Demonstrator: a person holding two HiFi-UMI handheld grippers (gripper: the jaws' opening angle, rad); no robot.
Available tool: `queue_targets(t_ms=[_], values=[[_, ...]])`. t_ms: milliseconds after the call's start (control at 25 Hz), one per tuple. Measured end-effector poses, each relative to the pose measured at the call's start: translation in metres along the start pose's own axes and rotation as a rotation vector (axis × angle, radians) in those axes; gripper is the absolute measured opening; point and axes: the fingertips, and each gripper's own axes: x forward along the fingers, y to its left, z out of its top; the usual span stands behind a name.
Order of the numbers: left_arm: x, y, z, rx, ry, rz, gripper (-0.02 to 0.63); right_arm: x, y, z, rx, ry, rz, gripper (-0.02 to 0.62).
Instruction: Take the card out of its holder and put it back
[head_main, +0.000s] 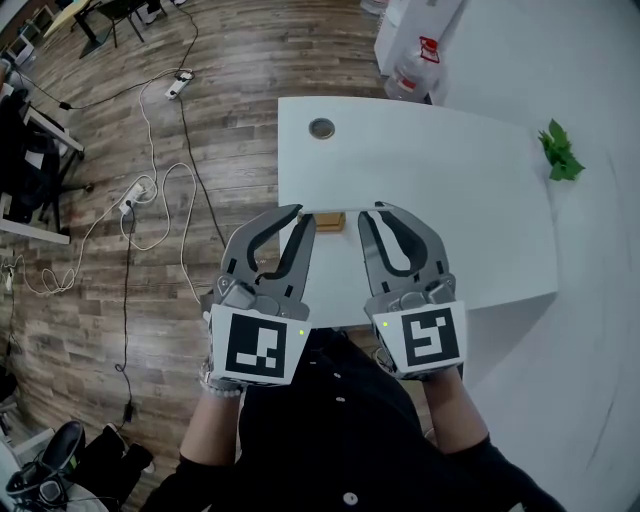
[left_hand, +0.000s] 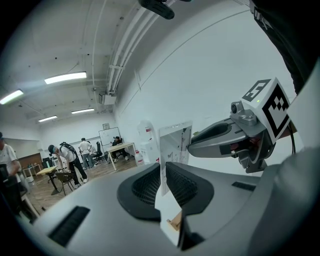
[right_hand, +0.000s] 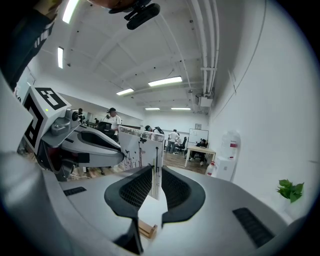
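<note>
Left claw (head_main: 303, 216) and right claw (head_main: 372, 211) each clamp one end of the card (left_hand: 175, 142), steadying it upright over the holder (head_main: 330, 222) below.

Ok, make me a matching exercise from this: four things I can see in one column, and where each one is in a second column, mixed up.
Things:
1. card
2. wooden holder
3. plant
4. water bottle

Places:
A. at the right side of the table
B. on the floor beyond the table
C. pinched between the jaws of the left gripper and the right gripper
D. on the table, below the gripper tips

Pairs: 1-C, 2-D, 3-A, 4-B
</note>
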Motion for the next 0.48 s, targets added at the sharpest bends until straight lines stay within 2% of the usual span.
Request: queue_targets(t_ms=[480], values=[[0.013, 0.001, -0.032, -0.005, 0.03, -0.03, 0.046, 0.017, 0.003, -0.027, 0.025, 0.02, -0.002, 0.089]])
